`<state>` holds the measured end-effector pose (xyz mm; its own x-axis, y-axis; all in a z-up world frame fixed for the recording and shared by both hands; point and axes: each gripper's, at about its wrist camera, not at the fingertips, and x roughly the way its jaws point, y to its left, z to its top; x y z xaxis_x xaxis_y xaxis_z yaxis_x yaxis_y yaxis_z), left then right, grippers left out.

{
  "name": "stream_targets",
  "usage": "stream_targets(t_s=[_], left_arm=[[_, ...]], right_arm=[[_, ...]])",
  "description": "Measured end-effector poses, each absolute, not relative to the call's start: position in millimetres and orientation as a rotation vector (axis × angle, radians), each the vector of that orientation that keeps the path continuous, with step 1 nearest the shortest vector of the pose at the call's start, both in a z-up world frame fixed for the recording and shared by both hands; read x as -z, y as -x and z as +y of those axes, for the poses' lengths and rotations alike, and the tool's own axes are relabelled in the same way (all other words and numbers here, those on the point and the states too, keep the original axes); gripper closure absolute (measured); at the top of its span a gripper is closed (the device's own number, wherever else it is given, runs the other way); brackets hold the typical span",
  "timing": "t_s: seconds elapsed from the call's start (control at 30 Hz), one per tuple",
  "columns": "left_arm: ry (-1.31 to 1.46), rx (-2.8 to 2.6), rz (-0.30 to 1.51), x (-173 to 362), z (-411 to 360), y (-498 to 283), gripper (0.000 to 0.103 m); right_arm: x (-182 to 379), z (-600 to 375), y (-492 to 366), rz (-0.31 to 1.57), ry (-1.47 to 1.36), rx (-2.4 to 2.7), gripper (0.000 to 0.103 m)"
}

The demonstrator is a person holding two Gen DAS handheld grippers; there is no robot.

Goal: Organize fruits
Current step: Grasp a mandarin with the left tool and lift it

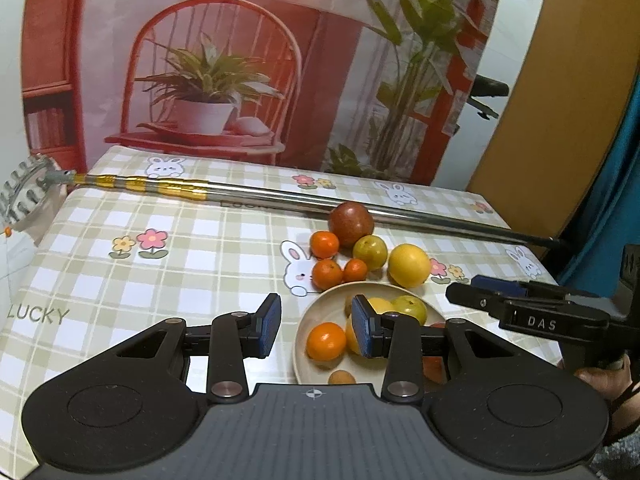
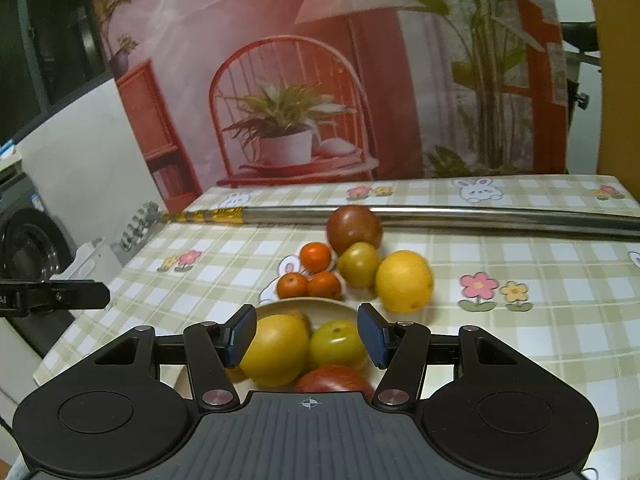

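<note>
A beige plate (image 1: 320,300) (image 2: 320,307) holds several fruits: an orange tangerine (image 1: 326,341), a yellow citrus (image 2: 276,350), a green plum (image 2: 337,343) and a red apple (image 2: 334,378). Beyond it on the tablecloth lie a dark red fruit (image 1: 351,219) (image 2: 353,229), three tangerines (image 1: 325,245), a green plum (image 1: 370,252) (image 2: 359,264) and a yellow orange (image 1: 409,265) (image 2: 404,281). My left gripper (image 1: 316,326) is open and empty over the plate's left edge. My right gripper (image 2: 307,334) (image 1: 484,294) is open and empty above the plate.
A long metal pole with a gold-banded handle (image 1: 256,192) (image 2: 440,214) lies across the table behind the fruit. A printed backdrop (image 1: 240,60) stands at the table's far edge. A washing machine (image 2: 28,240) stands left of the table.
</note>
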<state>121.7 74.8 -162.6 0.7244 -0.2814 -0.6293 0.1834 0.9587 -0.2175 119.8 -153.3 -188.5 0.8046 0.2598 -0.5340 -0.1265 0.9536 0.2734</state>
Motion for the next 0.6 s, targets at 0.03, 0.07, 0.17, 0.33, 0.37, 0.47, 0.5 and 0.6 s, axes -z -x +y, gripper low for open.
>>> stream_targets(t_s=[0.03, 0.07, 0.17, 0.33, 0.37, 0.47, 0.5, 0.6], left_arm=[[0.145, 0.261, 0.720, 162, 74, -124, 0.062], [0.150, 0.267, 0.725, 162, 74, -128, 0.062], [0.169, 0.277, 0.740, 163, 73, -139, 0.062], [0.169, 0.291, 0.787, 169, 71, -169, 0.062], [0.164, 0.300, 0.805, 172, 70, -178, 0.062], [0.140, 0.315, 0.839, 180, 65, -199, 0.062], [0.130, 0.322, 0.851, 184, 64, -207, 0.062], [0.128, 0.342, 0.886, 196, 59, -227, 0.063]], right_arm=[[188, -157, -120, 0.597, -0.227, -0.201, 0.050], [187, -160, -120, 0.591, -0.223, -0.194, 0.050], [186, -168, -122, 0.574, -0.224, -0.180, 0.050], [186, -182, -131, 0.553, -0.226, -0.152, 0.050], [186, -185, -133, 0.550, -0.225, -0.147, 0.050], [187, -192, -141, 0.541, -0.224, -0.137, 0.050], [188, -195, -144, 0.539, -0.226, -0.134, 0.050], [191, -201, -152, 0.536, -0.236, -0.129, 0.050]])
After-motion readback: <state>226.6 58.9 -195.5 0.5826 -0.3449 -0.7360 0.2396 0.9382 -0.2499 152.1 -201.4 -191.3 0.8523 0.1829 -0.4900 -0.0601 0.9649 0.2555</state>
